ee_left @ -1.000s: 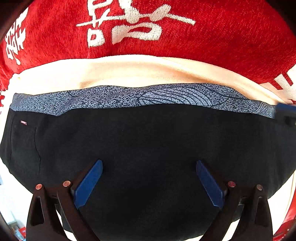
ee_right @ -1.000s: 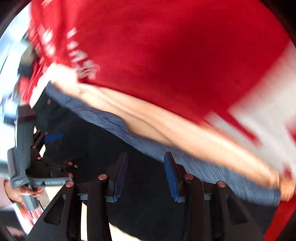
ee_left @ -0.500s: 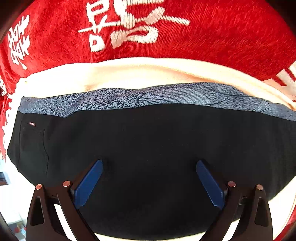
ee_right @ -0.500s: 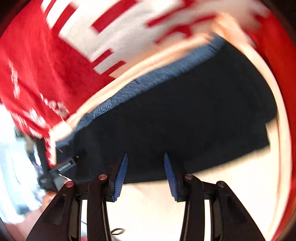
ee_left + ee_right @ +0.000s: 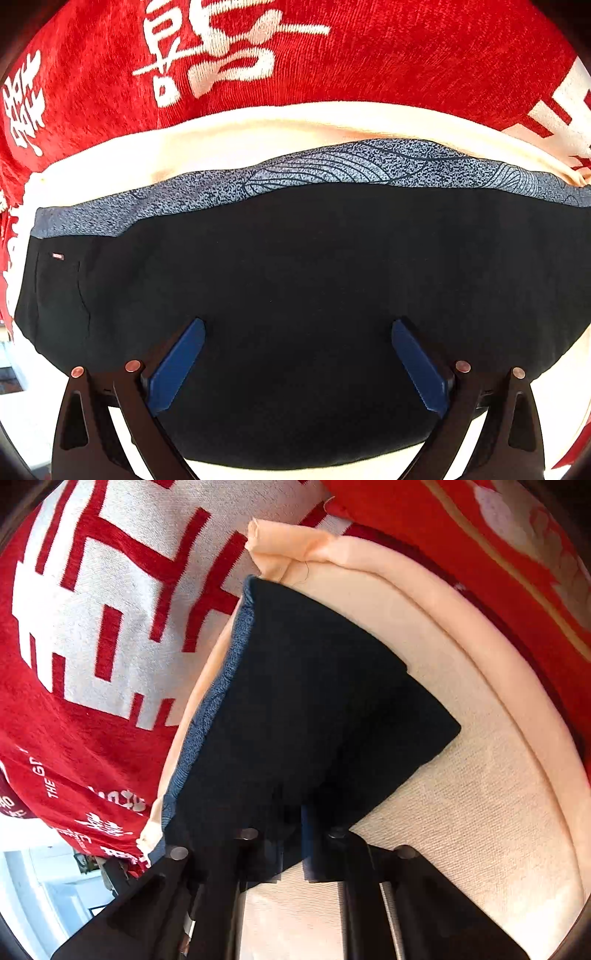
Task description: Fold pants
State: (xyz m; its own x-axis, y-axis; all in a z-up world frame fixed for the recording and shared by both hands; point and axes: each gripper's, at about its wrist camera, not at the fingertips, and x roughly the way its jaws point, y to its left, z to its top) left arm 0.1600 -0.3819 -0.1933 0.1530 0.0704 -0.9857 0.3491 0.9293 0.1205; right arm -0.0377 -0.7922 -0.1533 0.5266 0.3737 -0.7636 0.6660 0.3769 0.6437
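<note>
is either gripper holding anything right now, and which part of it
The right gripper has just closed on the near edge of the black pants. The left gripper hangs open above the pants, holding nothing.

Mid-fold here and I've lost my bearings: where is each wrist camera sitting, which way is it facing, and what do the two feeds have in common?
Left wrist: sits on the left gripper, looking straight down on the black pants and their grey patterned waistband; both blue pads show, spread wide, gripping nothing.
Right wrist: sits on the right gripper, tilted steeply down along the pants' edge on the cream cloth; its fingers show, just closed, pinching the fabric edge.
Shared: pants, waistband, cream cloth and the red blanket. No hand shows.
</note>
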